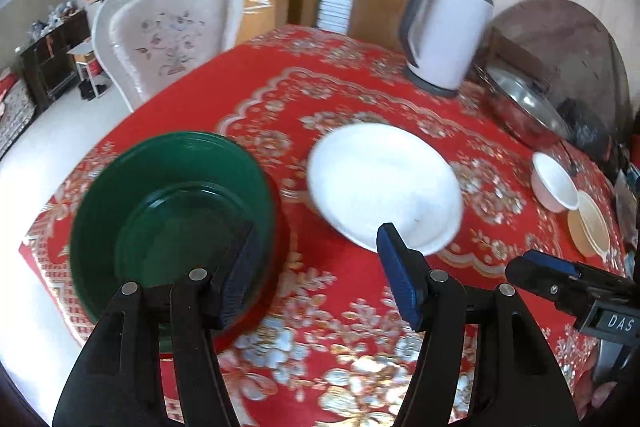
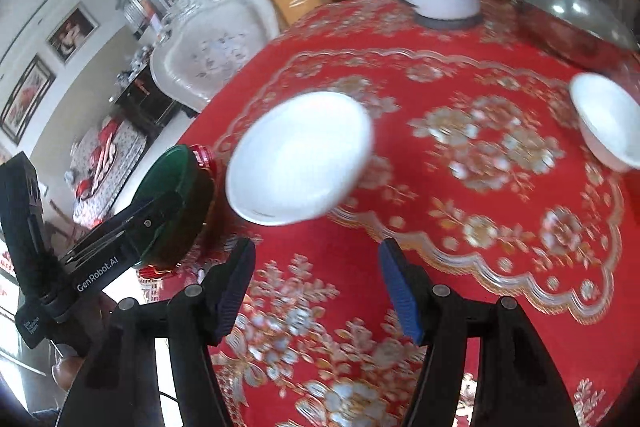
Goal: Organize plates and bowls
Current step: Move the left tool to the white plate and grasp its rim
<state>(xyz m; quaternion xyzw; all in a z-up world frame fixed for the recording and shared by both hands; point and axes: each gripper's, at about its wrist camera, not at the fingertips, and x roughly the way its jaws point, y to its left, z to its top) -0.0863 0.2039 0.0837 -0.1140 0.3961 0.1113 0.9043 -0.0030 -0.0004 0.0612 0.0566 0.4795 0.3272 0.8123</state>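
A stack of green plates (image 1: 176, 203) lies at the table's left edge. My left gripper (image 1: 320, 275) hovers just right of it, open; its left finger (image 1: 240, 279) overlaps the stack's right rim, and only tablecloth shows between the pads. A white plate (image 1: 384, 183) lies ahead in the middle. Further right are a small white bowl (image 1: 554, 183) and a tan bowl (image 1: 588, 227). My right gripper (image 2: 318, 287) is open over bare cloth, short of the white plate (image 2: 300, 155). The small white bowl (image 2: 604, 123) is far right, the green plates (image 2: 172, 179) left.
A red floral tablecloth (image 1: 320, 99) covers the table. A white kettle (image 1: 444, 35) stands at the back, with a steel pot and lid (image 1: 528, 107) beside it. A white chair (image 1: 168, 31) stands behind the table's left edge. The right gripper (image 1: 536, 269) shows at the lower right.
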